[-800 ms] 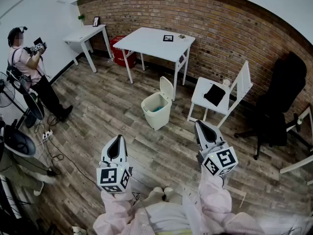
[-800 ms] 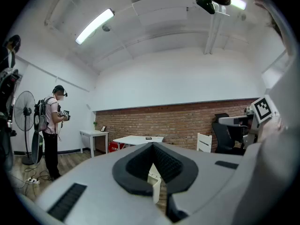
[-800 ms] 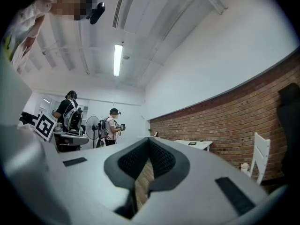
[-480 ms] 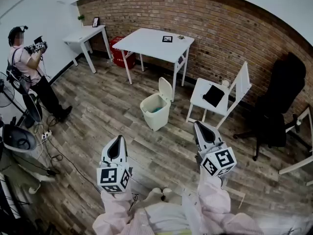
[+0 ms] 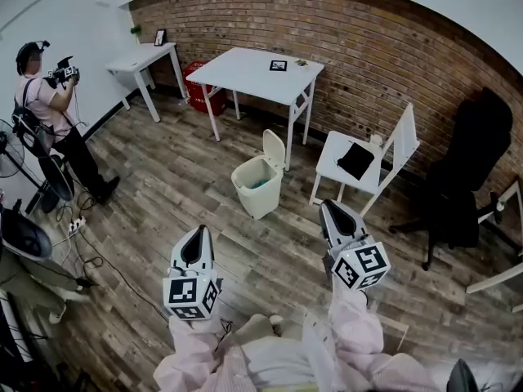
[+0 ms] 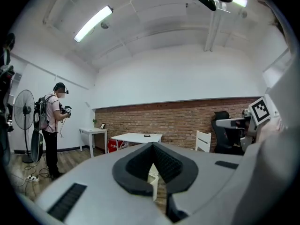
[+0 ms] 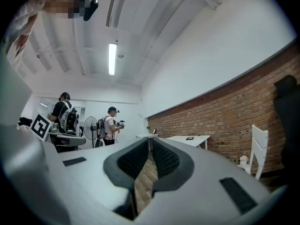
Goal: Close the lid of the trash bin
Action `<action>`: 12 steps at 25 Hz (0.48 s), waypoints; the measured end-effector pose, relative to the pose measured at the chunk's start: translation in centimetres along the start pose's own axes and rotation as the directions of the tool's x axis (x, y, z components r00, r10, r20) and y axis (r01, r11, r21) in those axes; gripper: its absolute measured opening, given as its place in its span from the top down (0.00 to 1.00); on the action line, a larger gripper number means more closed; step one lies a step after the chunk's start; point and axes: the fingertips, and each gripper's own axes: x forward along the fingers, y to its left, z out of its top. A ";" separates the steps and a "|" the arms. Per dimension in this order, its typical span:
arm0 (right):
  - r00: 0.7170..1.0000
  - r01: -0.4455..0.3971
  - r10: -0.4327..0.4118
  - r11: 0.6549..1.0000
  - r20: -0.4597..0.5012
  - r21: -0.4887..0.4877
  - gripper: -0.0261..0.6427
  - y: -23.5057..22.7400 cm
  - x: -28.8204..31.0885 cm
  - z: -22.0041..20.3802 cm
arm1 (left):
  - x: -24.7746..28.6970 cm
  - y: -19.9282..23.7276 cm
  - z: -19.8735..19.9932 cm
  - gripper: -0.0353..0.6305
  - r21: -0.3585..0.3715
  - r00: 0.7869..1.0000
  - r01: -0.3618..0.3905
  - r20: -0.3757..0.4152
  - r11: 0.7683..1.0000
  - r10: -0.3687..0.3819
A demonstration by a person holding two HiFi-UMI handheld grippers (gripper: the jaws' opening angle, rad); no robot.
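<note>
A cream trash bin [image 5: 257, 188] stands on the wood floor in front of the white table, its lid [image 5: 275, 148] tipped up and open at the back. Both grippers hover level well short of it, nearer to me. In the head view my left gripper [image 5: 197, 230] is at the lower left of the bin and my right gripper [image 5: 326, 206] at its lower right. Both are shut and empty. In the left gripper view a sliver of the bin [image 6: 153, 179] shows below the closed tips of the left gripper [image 6: 153, 145]. The right gripper [image 7: 150, 138] faces floor and far wall.
A white table [image 5: 260, 73] stands behind the bin. A white chair [image 5: 369, 163] with a black item is to its right, and a black office chair [image 5: 464, 170] farther right. A person [image 5: 47, 109] stands at the far left, near a fan and floor cables [image 5: 90, 256].
The right gripper has crept slightly forward toward the bin. The left gripper has kept its place. The bin lid stays up.
</note>
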 end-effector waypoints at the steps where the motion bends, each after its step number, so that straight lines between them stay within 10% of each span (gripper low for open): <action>1: 1.000 -0.001 0.001 1.000 -0.005 0.001 0.94 -0.1 0.3 -0.2 | 0.1 -0.1 -0.2 0.96 -0.002 1.000 -0.001 -0.003 1.000 0.001; 12: 0.999 -0.021 0.023 0.999 -0.033 0.045 0.77 -1.2 2.4 -1.4 | 1.1 -0.5 -1.5 0.96 -0.015 0.999 -0.015 -0.051 1.000 0.014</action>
